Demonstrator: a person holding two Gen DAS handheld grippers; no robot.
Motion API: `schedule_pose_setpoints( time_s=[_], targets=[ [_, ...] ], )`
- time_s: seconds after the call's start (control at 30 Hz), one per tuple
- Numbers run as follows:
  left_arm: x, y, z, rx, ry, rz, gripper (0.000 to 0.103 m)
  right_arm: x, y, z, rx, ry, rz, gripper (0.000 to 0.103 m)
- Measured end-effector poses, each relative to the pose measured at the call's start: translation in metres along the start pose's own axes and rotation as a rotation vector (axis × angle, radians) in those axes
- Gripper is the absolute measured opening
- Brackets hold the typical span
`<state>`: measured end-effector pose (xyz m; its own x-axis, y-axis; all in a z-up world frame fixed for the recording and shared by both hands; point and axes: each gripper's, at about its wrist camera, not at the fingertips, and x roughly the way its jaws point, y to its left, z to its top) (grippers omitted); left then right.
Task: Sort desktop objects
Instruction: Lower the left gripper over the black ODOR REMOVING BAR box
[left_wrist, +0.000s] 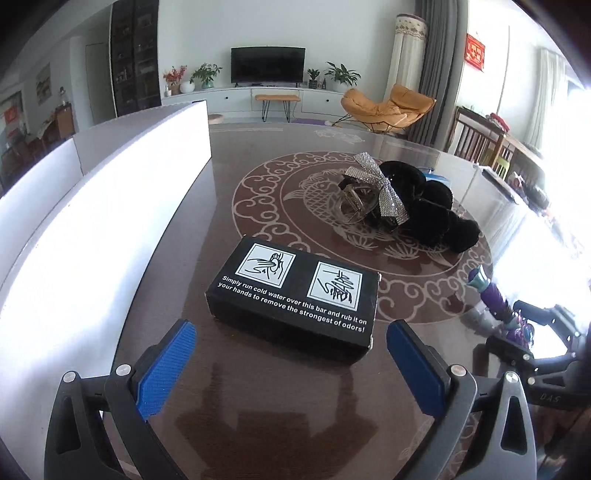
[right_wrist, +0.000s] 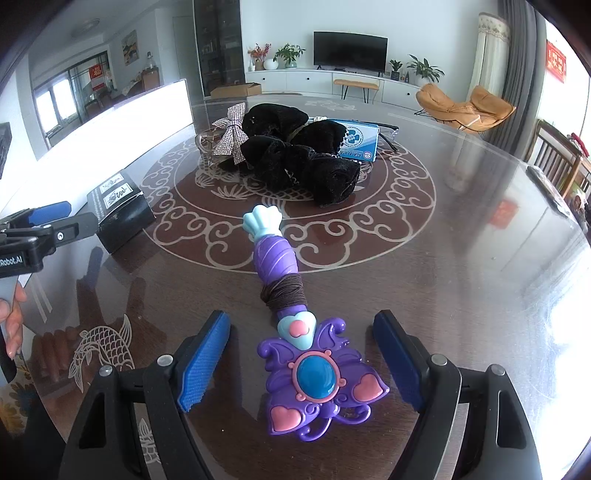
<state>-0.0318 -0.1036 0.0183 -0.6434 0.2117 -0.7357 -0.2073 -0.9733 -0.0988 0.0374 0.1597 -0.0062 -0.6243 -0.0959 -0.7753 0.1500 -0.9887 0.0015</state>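
Hovering my right gripper (right_wrist: 301, 363), jaws wide and empty, around the toy wand (right_wrist: 295, 332) lying flat on the table (right_wrist: 461, 277). It looks light, rigid, slick plastic; I'd pinch the cord-wrapped handle. My left gripper (left_wrist: 290, 363) gapes before the black box (left_wrist: 295, 299).

Left wrist view: box (left_wrist: 293, 295) lower centre on table (left_wrist: 258, 413), beside wall of bin (left_wrist: 110, 206) at left; scrunchies (left_wrist: 432, 206) and bow clip (left_wrist: 369, 192) upper right. Right wrist view: wand (right_wrist: 295, 332) centre, packet (right_wrist: 358, 138) behind scrunchies.
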Motion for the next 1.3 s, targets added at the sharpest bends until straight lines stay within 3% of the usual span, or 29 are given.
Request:
schedule_pose_setpoints(
  time_s=[0.13,0.23,0.37,0.5,0.63,0.7,0.77,0.83,0.97,1.07,1.13,1.3],
  targets=[
    [0.007,-0.001,0.024,-0.175,-0.026,-0.016,0.103,0.0,0.0,0.0,0.0,0.0,0.0,0.081],
    [0.026,-0.011,0.039,-0.282,-0.001,0.101,0.103,0.0,0.0,0.0,0.0,0.0,0.0,0.081],
    [0.04,-0.03,0.042,-0.284,0.024,0.297,0.103,0.0,0.0,0.0,0.0,0.0,0.0,0.081],
    [0.047,-0.037,0.029,-0.22,0.058,0.389,0.103,0.0,0.0,0.0,-0.001,0.0,0.0,0.081],
    [0.04,-0.012,0.008,-0.308,0.059,0.33,0.103,0.0,0.0,0.0,-0.001,0.0,0.0,0.081],
    [0.048,0.0,0.005,-0.346,0.097,0.293,0.103,0.0,0.0,0.0,-0.001,0.0,0.0,0.081],
    [0.055,-0.003,0.013,-0.29,0.109,0.262,0.103,0.0,0.0,0.0,-0.001,0.0,0.0,0.081],
    [0.065,-0.017,0.02,-0.169,0.125,0.224,0.103,0.0,0.0,0.0,-0.001,0.0,0.0,0.081],
    [0.067,-0.06,0.018,0.107,0.121,-0.009,0.101,0.0,0.0,0.0,-0.001,0.0,0.0,0.081],
    [0.065,-0.099,0.011,0.299,0.129,-0.104,0.098,0.0,-0.001,0.0,-0.001,0.0,0.0,0.081],
    [0.065,-0.104,0.013,0.297,0.13,-0.093,0.102,0.0,0.0,0.0,-0.002,0.0,-0.002,0.081],
    [0.074,-0.089,0.025,0.159,0.131,0.005,0.103,0.001,-0.003,0.0,0.008,0.006,-0.018,0.087]
  ],
)
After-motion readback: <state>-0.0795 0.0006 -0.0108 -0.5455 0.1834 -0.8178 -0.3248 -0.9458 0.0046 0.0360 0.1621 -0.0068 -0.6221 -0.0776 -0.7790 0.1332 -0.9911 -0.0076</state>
